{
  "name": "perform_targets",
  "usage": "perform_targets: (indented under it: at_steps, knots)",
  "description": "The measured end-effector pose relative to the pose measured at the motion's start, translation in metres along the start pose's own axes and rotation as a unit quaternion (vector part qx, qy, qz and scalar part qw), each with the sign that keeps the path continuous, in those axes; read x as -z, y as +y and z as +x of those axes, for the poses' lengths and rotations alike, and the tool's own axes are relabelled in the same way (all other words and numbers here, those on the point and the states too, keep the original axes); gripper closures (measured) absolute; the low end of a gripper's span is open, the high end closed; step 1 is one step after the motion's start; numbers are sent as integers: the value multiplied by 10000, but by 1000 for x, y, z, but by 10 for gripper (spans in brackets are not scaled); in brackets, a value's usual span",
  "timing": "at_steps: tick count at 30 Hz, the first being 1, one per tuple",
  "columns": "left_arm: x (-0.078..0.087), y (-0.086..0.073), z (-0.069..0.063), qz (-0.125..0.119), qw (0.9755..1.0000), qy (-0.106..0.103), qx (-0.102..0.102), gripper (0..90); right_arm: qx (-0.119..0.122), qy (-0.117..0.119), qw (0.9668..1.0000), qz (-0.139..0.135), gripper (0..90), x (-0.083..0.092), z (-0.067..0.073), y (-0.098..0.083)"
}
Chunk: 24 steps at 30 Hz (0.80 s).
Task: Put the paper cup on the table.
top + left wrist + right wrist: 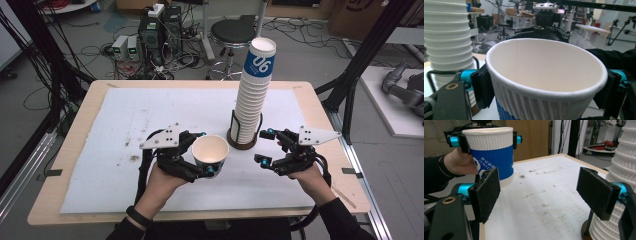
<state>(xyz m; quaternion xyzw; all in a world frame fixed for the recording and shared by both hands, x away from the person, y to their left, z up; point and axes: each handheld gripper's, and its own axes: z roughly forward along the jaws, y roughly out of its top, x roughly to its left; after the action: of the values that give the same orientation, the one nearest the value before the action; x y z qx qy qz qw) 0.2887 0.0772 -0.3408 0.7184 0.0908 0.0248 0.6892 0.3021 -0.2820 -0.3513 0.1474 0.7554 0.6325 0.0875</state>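
Note:
A white ribbed paper cup (210,155) with a blue band hangs upright just above the table, and my left gripper (204,152) is shut on it below the rim. In the left gripper view the cup (544,82) sits between the two black pads (482,87). The right gripper view shows the same cup (492,152) lifted off the mat. A tall stack of like cups (254,95) stands in a dark holder at centre right. My right gripper (266,147) is open and bare, just right of the stack's base, jaws pointing left.
A white stained mat (150,115) covers most of the wooden table (80,120). Beyond the far edge stand a black stool (232,35) and cabled equipment on the floor. Black frame posts (360,55) rise at the right.

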Motion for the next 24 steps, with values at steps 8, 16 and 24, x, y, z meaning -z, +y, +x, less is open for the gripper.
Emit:
perform_targets:
  at_steps: [8,16,24]
  knots:
    - [8,2,3,-8,9998,174,-30,207,7,-29,10000,11,195,1,-1,0]
    - [20,2,9,-13,9986,521,-86,207,-15,-71,10000,48,195,1,-2,-1]
    - [42,0,21,-72,9938,1099,-122,206,-22,-103,9999,86,195,1,-3,-1]
